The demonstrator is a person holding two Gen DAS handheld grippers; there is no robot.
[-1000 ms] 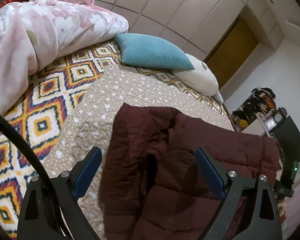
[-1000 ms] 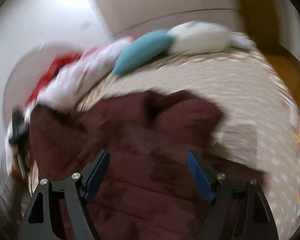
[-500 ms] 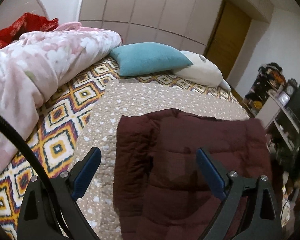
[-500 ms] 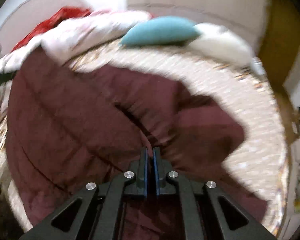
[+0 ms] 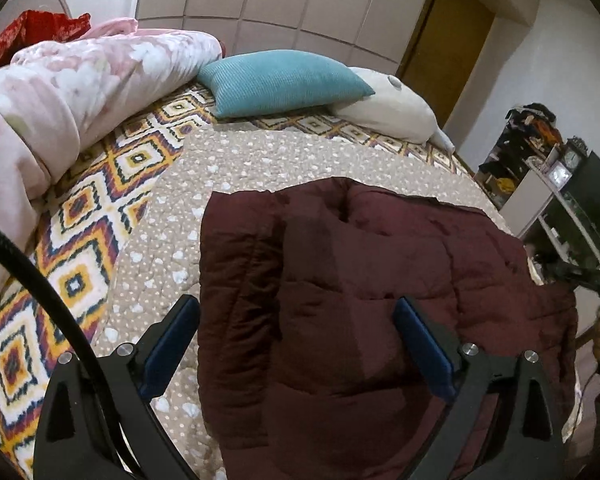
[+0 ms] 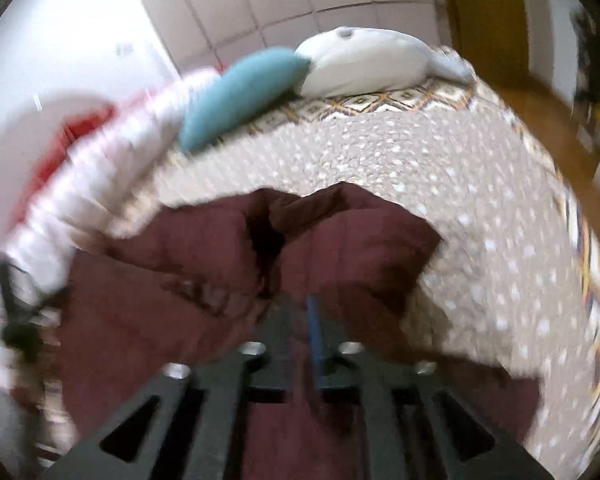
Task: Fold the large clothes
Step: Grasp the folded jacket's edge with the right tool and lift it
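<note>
A dark maroon quilted jacket (image 5: 380, 248) lies folded on the beige dotted quilt (image 5: 260, 160) of a bed. My left gripper (image 5: 294, 302) hovers over its near left part, open wide, with nothing pinched between the blue pads. In the blurred right wrist view the jacket (image 6: 160, 300) bunches into a dark crease at its middle. There my right gripper (image 6: 298, 304) sits low over the cloth. Its jaws stand almost together and are opening. Blur hides whether any fabric lies between them.
A teal pillow (image 5: 284, 80) and a white plush cushion (image 5: 392, 112) lie at the far end of the bed. A pink floral duvet (image 5: 60, 92) is heaped on the left. Shelves with clutter (image 5: 560, 200) stand to the right. A black cable (image 5: 40, 280) crosses the left.
The right gripper went from wide open to shut and swung across the jacket, which was raised at the left and now lies lower. The left gripper stayed open and rolled slightly.
</note>
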